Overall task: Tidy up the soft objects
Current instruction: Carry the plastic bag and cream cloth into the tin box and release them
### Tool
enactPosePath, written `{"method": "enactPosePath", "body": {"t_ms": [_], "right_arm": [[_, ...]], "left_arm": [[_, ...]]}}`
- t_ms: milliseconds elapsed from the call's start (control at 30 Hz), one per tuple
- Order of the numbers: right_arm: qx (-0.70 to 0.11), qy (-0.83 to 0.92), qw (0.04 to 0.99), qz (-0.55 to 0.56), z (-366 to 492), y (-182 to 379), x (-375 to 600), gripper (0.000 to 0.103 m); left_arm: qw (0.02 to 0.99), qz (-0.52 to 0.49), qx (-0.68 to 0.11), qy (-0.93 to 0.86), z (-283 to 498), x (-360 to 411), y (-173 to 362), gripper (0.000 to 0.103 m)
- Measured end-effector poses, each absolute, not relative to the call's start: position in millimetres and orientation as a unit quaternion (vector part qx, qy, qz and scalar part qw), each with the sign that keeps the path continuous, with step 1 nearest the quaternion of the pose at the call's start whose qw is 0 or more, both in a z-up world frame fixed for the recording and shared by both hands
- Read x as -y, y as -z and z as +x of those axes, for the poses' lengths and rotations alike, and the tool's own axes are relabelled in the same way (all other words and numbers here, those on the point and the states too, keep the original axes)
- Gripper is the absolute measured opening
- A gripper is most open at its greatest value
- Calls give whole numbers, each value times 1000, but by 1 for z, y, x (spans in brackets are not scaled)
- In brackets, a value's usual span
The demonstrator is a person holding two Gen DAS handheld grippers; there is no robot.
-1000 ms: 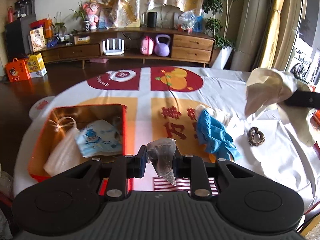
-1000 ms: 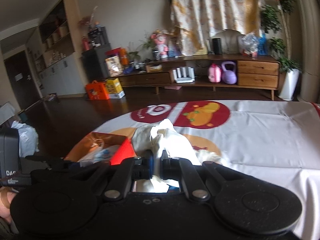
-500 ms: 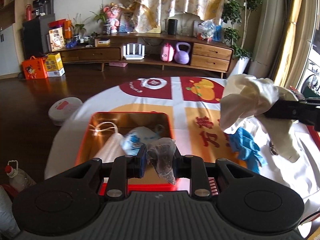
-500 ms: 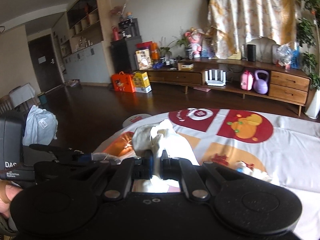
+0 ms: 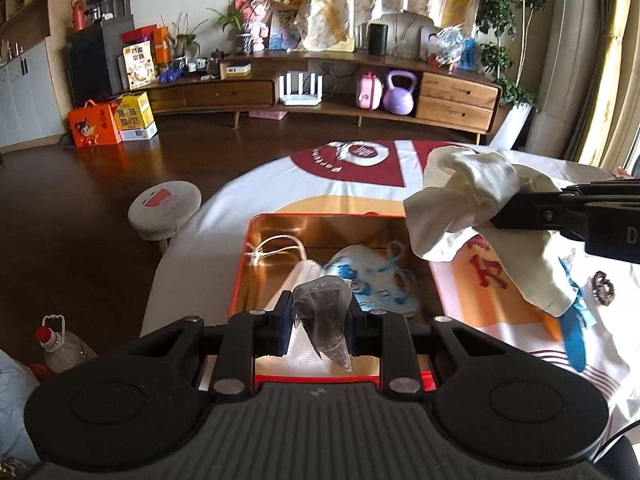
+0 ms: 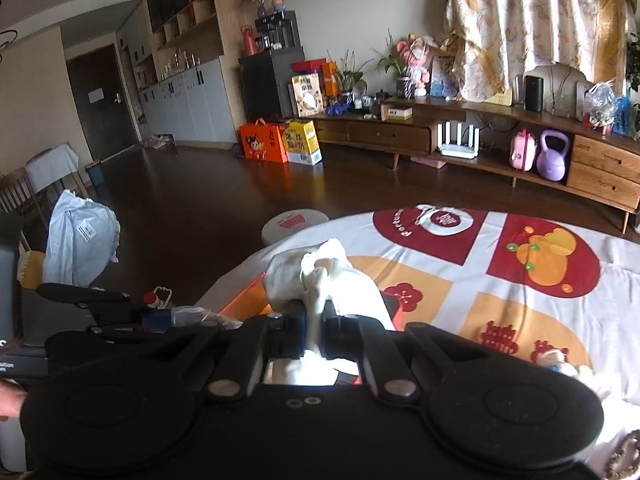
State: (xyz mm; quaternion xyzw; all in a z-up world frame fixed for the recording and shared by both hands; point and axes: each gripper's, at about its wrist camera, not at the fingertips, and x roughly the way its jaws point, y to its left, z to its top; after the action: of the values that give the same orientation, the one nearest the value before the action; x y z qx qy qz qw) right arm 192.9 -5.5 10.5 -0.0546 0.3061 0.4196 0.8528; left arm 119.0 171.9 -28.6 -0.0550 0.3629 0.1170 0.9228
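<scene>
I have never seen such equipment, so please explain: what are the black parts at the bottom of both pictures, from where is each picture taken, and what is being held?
No robot is here. A person holds one black two-finger tool in each hand, and a camera on each tool looks forward along its fingers. The left tool is shut on a clear crumpled plastic bag. The right tool is shut on a cream cloth, also seen from the side in the left view. Below them, on the table's printed cloth, sits an orange tin box with face masks inside. Blue gloves and a dark hair tie lie beside it.
</scene>
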Motion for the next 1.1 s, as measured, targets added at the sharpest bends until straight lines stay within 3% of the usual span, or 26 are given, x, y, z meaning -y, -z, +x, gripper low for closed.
{"method": "enactPosePath", "body": {"t_ms": [733, 1100], "right_arm": [[-372, -390, 837, -98, 233, 63, -56, 7], [-395, -387, 825, -120, 230, 77, -63, 16]], "left_arm": [[901, -54, -410, -129, 185, -210, 82, 25], [892, -52, -431, -122, 197, -212, 98, 25]]}}
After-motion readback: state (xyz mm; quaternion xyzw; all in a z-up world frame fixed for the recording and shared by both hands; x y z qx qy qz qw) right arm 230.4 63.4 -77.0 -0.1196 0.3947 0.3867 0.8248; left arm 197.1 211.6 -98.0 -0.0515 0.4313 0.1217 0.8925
